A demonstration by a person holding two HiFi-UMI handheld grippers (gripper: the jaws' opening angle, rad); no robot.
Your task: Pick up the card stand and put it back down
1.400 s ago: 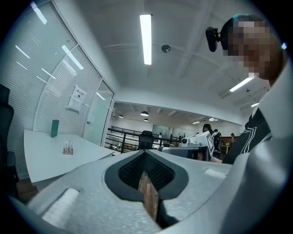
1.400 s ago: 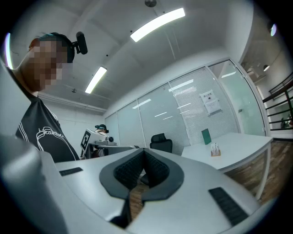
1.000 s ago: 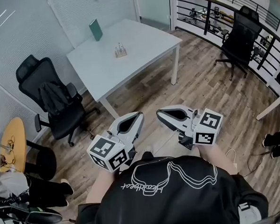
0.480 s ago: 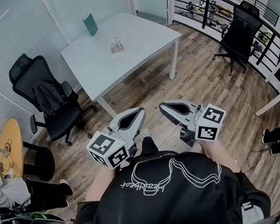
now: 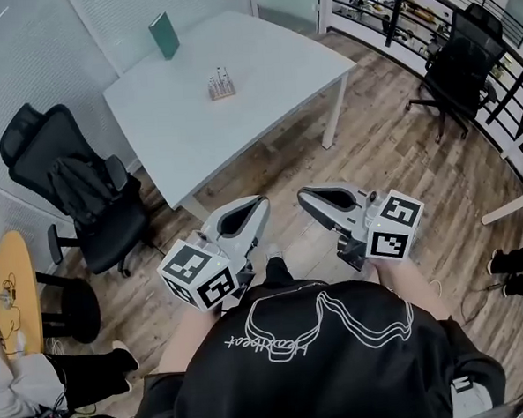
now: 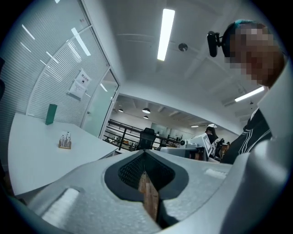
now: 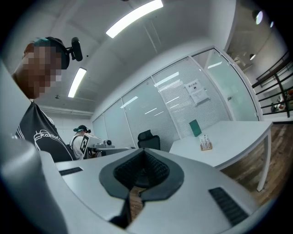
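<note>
The card stand is a small wooden block with thin uprights, standing near the middle of the white table. It also shows far off in the left gripper view and the right gripper view. My left gripper and right gripper are held side by side in front of my chest, over the wooden floor, well short of the table. Both point level toward the table. Each has its jaws shut with nothing between them, as the left gripper view and the right gripper view show.
A green upright card stands at the table's far edge. A black office chair with a jacket sits left of the table, another chair by the railing at right. A round wooden table is at far left, someone's shoes at right.
I have walked closer to the table, which now lies nearer below me. Both grippers stay shut and side by side, carried forward together.
</note>
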